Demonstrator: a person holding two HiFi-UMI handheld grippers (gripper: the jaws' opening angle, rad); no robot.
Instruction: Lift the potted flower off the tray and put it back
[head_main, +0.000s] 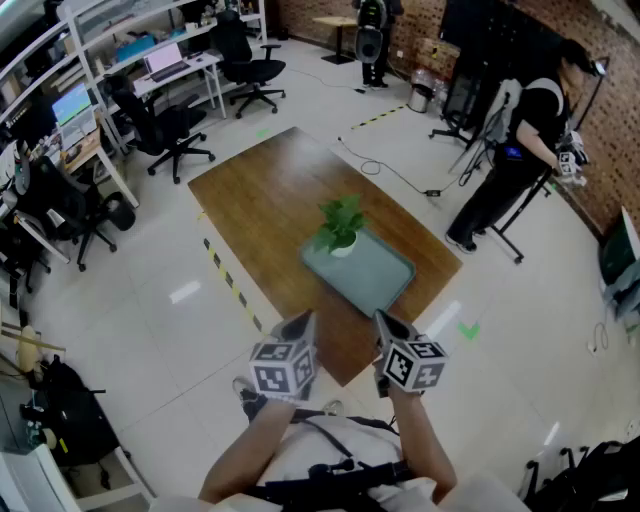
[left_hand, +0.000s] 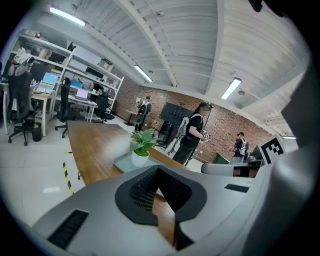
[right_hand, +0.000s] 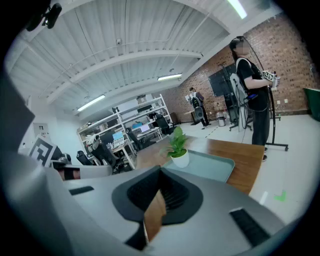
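Observation:
A potted flower (head_main: 340, 228) with green leaves and a white pot stands upright at the far end of a grey-green tray (head_main: 382, 282) on the wooden table (head_main: 262, 196). Both grippers hover side by side over the table's near corner, short of the tray and touching nothing. My left gripper (head_main: 303, 322) is shut and empty. My right gripper (head_main: 388, 322) is shut and empty too. In the left gripper view the flower (left_hand: 142, 147) and tray (left_hand: 122, 161) lie ahead beyond the jaws of the left gripper (left_hand: 159, 172). The right gripper view shows the flower (right_hand: 178, 147) on the tray (right_hand: 215, 169) beyond the right gripper (right_hand: 160, 174).
A person (head_main: 520, 150) stands to the right of the table beside stands and equipment. Office chairs (head_main: 165, 128) and desks (head_main: 180, 65) line the left side. A cable (head_main: 390, 170) runs across the floor past the table's far corner. Yellow-black tape (head_main: 228, 280) marks the floor by the left edge.

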